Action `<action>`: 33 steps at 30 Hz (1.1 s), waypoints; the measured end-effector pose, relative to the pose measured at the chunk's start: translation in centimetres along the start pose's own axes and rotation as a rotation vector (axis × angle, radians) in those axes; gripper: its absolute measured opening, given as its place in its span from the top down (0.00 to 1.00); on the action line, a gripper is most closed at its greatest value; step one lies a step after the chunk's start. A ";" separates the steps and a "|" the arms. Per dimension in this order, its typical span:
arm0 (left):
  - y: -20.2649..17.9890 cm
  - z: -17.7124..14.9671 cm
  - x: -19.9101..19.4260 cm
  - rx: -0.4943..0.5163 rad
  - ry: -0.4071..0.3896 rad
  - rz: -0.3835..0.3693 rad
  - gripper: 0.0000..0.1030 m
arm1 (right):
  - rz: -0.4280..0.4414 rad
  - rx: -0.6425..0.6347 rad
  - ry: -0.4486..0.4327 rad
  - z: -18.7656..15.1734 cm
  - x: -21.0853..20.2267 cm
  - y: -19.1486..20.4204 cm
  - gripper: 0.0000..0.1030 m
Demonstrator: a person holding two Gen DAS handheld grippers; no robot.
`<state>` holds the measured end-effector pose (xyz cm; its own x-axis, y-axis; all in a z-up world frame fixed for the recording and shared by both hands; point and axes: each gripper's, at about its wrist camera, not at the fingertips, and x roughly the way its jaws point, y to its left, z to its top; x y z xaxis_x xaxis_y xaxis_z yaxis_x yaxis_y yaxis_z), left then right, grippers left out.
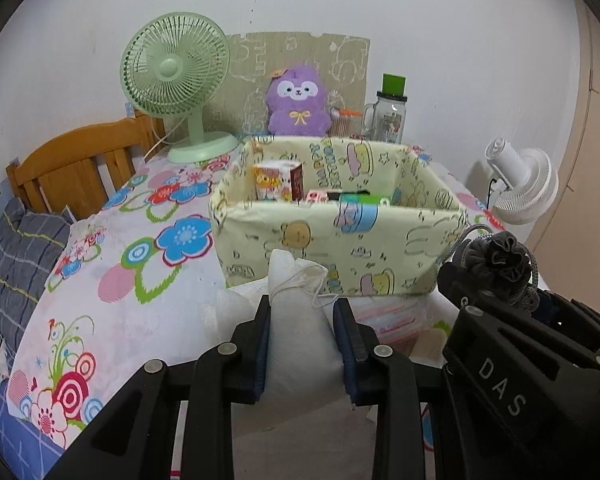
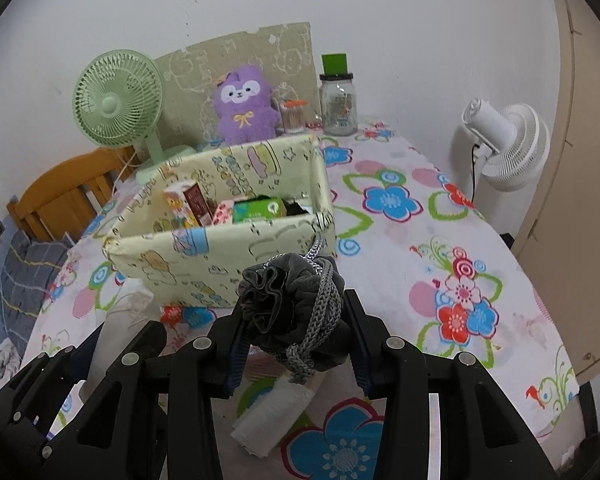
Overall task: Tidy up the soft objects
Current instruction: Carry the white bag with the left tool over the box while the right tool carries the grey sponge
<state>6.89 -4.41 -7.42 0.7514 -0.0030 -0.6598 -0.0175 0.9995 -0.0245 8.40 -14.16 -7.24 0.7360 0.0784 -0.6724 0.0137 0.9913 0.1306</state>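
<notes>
My left gripper is shut on a white drawstring pouch, held just in front of the yellow fabric basket. My right gripper is shut on a grey drawstring pouch with a braided cord, also held near the basket's front right corner. The grey pouch also shows in the left wrist view. The basket holds small boxes and a green packet. A purple plush toy sits behind the basket.
A floral cloth covers the table. A green fan, a cardboard sheet and a glass jar stand at the back. A white fan stands to the right. A white folded item lies below my right gripper. A wooden bed frame is to the left.
</notes>
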 end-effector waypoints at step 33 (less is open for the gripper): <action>-0.3 5.1 -3.9 0.018 -0.107 -0.019 0.72 | 0.012 -0.025 -0.104 4.9 -4.5 1.3 0.55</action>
<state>7.30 -4.51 -1.05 0.8176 -0.0197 -0.5754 0.0087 0.9997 -0.0219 8.39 -13.72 -0.44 0.8021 0.0801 -0.5918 -0.0111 0.9928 0.1193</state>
